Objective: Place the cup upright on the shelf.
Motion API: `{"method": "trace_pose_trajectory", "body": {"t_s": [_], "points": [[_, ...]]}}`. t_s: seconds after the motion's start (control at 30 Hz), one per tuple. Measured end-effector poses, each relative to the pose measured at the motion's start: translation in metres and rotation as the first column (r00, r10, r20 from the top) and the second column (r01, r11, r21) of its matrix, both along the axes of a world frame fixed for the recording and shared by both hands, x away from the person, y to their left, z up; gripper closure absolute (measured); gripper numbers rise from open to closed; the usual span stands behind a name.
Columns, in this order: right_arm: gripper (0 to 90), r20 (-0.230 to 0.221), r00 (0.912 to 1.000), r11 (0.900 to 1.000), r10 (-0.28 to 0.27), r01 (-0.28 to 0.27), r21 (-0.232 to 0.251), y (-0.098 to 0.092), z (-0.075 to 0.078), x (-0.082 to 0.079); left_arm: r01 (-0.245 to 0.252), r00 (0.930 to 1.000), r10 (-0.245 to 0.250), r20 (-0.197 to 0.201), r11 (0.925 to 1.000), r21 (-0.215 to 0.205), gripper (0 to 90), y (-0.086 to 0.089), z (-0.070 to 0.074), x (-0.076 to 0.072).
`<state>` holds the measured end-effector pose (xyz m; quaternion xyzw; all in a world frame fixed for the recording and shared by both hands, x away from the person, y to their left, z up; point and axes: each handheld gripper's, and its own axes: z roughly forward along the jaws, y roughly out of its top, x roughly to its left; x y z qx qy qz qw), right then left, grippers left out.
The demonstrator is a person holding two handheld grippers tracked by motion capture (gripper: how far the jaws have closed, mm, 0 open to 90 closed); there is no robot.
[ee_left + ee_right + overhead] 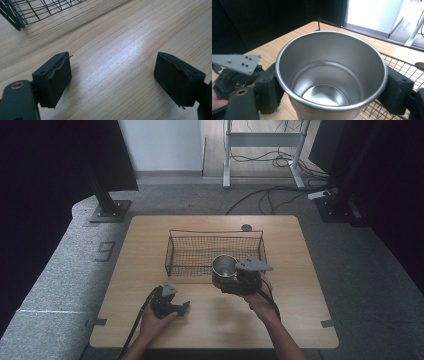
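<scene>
Right gripper view shows the right gripper [332,92] clamped on the outer wall of an empty steel cup [329,75] held beside the wire basket's [172,251] near edge, likely light, stiff and slippery, while the left gripper [112,77] gapes wide over the table [130,37].

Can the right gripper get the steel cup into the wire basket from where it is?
Probably yes. The right gripper holds the steel cup upright at the near wall of the wire basket, whose top is open and floor looks bare. The left gripper rests apart, jaws open.
</scene>
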<state>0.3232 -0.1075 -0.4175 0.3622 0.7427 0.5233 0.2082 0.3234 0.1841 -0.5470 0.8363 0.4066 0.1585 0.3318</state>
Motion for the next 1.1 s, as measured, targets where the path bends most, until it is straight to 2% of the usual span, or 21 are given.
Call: {"method": "trace_pose_trajectory", "body": {"t_s": [0.77, 1.1], "points": [[18.5, 0.009, 0.9995, 0.999, -0.03, 0.03, 0.024, -0.001, 0.01, 0.018, 0.0, 1.0, 0.0, 0.0, 1.0, 0.0, 14.5, 0.0, 0.0, 0.0], [18.5, 0.005, 0.9992, 0.999, -0.039, 0.039, 0.021, -0.002, 0.016, 0.027, 0.001, 1.0, -0.001, -0.001, 1.0, 0.0, 14.5, 0.0, 0.0, 0.0]]}}
